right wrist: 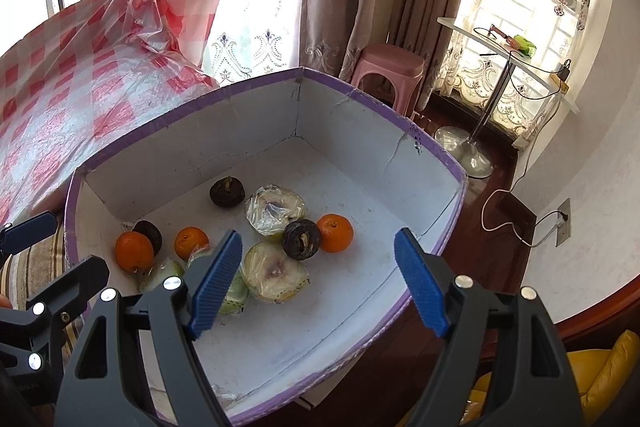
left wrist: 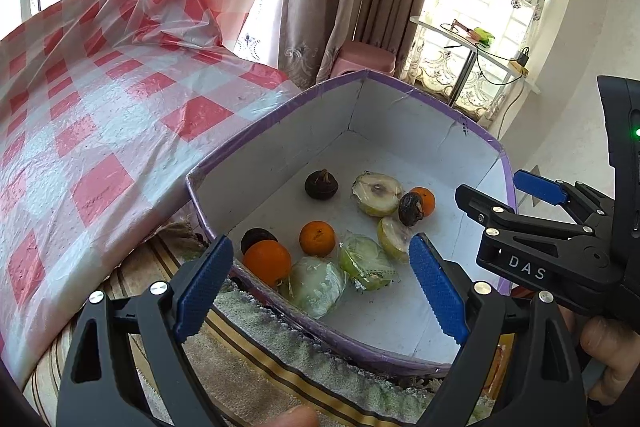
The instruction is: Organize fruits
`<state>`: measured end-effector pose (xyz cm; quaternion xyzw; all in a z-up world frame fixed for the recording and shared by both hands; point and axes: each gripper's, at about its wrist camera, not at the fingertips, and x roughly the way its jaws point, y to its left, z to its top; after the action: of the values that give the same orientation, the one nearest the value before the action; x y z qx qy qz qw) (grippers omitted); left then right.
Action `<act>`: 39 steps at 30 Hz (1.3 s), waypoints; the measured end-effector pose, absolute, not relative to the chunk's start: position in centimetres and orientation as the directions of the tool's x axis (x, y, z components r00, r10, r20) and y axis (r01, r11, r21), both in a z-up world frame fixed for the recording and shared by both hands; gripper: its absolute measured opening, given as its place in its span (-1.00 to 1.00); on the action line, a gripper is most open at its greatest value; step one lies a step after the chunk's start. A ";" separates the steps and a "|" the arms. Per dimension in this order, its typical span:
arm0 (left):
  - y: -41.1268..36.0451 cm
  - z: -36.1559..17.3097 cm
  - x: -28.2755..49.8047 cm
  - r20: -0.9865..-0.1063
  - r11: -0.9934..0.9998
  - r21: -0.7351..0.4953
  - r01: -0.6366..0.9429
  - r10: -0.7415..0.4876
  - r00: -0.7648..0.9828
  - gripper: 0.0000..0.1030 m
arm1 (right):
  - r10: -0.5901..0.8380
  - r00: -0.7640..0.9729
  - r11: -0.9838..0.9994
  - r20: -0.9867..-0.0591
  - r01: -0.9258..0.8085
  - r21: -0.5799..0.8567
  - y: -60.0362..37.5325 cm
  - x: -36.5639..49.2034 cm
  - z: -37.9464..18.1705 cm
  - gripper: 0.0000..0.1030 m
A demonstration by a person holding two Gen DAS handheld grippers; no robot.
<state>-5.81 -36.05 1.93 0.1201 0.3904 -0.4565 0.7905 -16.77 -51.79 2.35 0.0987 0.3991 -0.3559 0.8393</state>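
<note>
A white box with a purple rim [left wrist: 360, 77] [right wrist: 280, 77] holds the fruit. Inside lie three oranges [left wrist: 317, 237] [right wrist: 335, 233], three dark round fruits [left wrist: 321, 183] [right wrist: 227, 191] and several plastic-wrapped pale green fruits, some cut in half [left wrist: 377, 193] [right wrist: 275, 271]. My left gripper [left wrist: 320, 283] is open and empty, above the box's near left rim. My right gripper [right wrist: 318, 281] is open and empty, above the box's near side over a wrapped half fruit. The right gripper also shows at the right of the left wrist view [left wrist: 504, 193].
A table under a red-and-white checked plastic cloth [left wrist: 100, 99] [right wrist: 60, 99] stands left of the box. A striped towel [left wrist: 256, 359] lies under the box. Behind are curtains, a pink stool [right wrist: 390, 73] and a small round table [right wrist: 508, 59]. A yellow object [right wrist: 608, 371] sits low right.
</note>
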 end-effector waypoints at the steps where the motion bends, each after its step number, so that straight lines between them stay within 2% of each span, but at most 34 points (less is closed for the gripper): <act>1: -36.0 1.9 -5.8 -0.726 0.555 -0.167 0.815 -0.628 0.279 0.69 | -0.518 0.428 0.727 -0.740 0.676 -0.117 -51.8 -16.8 2.4 0.52; 39: -36.2 1.8 -6.0 -0.729 0.554 -0.167 0.815 -0.626 0.277 0.69 | -0.507 0.429 0.727 -0.748 0.678 -0.104 -51.8 -16.8 2.3 0.53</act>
<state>-5.96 -36.16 1.80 0.1207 0.3915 -0.4563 0.7899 -16.83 -51.84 2.26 0.1069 0.4011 -0.3534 0.8384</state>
